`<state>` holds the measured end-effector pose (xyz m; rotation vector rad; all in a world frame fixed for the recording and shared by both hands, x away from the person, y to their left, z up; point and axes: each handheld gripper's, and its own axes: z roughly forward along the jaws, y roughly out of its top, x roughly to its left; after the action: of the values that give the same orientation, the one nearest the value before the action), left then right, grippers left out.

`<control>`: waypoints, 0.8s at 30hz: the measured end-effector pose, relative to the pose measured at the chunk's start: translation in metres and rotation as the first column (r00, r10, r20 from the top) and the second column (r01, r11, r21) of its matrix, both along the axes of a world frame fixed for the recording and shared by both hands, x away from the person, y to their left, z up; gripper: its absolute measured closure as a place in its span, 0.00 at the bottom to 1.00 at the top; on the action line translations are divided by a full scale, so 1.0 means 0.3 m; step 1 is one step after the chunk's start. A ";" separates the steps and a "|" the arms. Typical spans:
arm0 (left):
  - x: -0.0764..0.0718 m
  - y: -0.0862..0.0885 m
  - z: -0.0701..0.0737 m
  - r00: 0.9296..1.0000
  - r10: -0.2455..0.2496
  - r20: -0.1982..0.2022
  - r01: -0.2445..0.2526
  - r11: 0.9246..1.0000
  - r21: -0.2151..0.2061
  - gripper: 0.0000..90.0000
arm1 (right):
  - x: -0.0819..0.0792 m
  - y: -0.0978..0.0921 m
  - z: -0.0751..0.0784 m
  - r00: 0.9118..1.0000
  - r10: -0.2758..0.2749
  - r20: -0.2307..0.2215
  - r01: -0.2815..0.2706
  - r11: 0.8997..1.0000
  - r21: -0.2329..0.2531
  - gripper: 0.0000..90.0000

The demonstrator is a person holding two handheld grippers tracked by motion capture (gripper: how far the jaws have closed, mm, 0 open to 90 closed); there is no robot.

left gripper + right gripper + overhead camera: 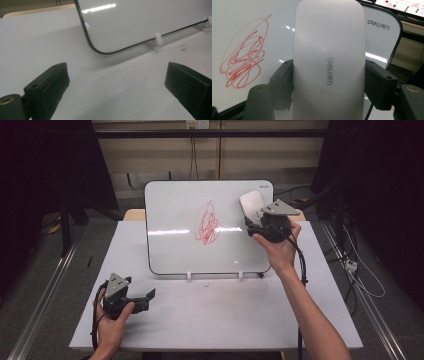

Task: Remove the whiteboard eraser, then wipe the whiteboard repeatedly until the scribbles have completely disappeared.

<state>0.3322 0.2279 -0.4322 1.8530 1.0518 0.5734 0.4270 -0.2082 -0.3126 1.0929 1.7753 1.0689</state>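
The white oblong plastic eraser [328, 62] was gripped between the jaws of the right gripper [258, 222], clamped on both long sides, and held up against the upper right corner of the white, dark-rimmed whiteboard [175, 215], at about two o'clock from the red scribble [207, 224]. The board was propped upright on small white feet [158, 38] at the far side of the pale grey table [225, 315]. At seven o'clock from the board, the left gripper [146, 299] was held low over the table, its jaws spread wide with nothing between them.
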 end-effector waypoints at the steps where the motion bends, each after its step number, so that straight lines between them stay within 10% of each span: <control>1: 0.000 0.001 0.001 1.000 0.003 -0.002 -0.003 1.000 0.003 0.06 | -0.003 0.002 0.001 1.000 0.007 0.004 -0.007 1.000 0.001 0.35; 24: 0.004 0.000 -0.002 1.000 0.003 -0.006 -0.003 1.000 0.009 0.06 | -0.024 0.102 0.001 0.996 0.081 0.040 -0.079 0.995 -0.067 0.35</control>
<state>0.3335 0.2279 -0.4328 1.8621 1.0582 0.5751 0.4198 -0.1775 -0.3124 0.9596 1.8201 1.0667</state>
